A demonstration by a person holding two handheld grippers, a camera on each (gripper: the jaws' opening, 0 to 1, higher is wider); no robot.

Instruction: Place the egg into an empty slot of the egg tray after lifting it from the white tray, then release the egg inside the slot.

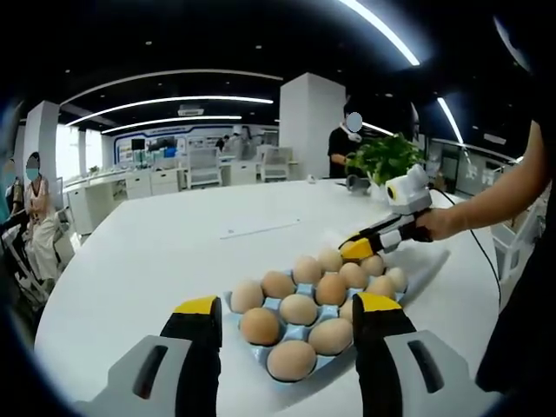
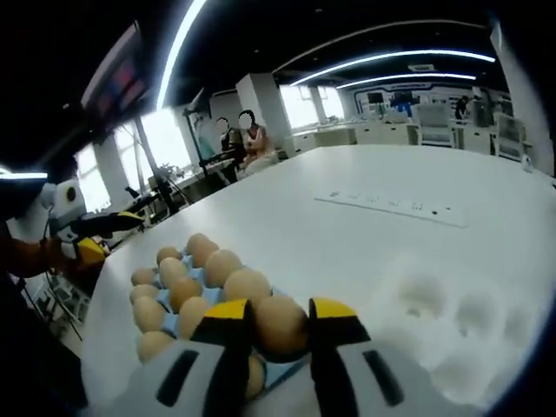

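**Right gripper closed on an egg at the corner of the blue tray**

In the right gripper view, the right gripper [image 2: 271, 323] has its two yellow-tipped black jaws drawn in against the sides of one brown egg [image 2: 280, 326]. That egg sits at the near corner of the light blue egg tray [image 2: 208, 295], over or in a slot; whether it rests there or is lifted cannot be told. About nine other eggs show in this view, all smooth, matte, oval and tan to brown, ranged in rows in the moulded cups. To the right of the gripper lies the white tray [image 2: 460, 321], a pale moulded sheet with rounded dimples that blend into the glossy white table [image 2: 347, 234].

In the left gripper view, the left gripper [image 1: 291, 317] hangs with its jaws wide apart and nothing between them, near the closest edge of the same tray. Here thirteen eggs can be counted in the blue cups. The right gripper comes in from the right, held in a person's hand [image 1: 437, 223], its yellow tips down at the far eggs. A leafy green plant [image 1: 387, 156] stands on the table beyond it. Two seated people show in the right gripper view's background.
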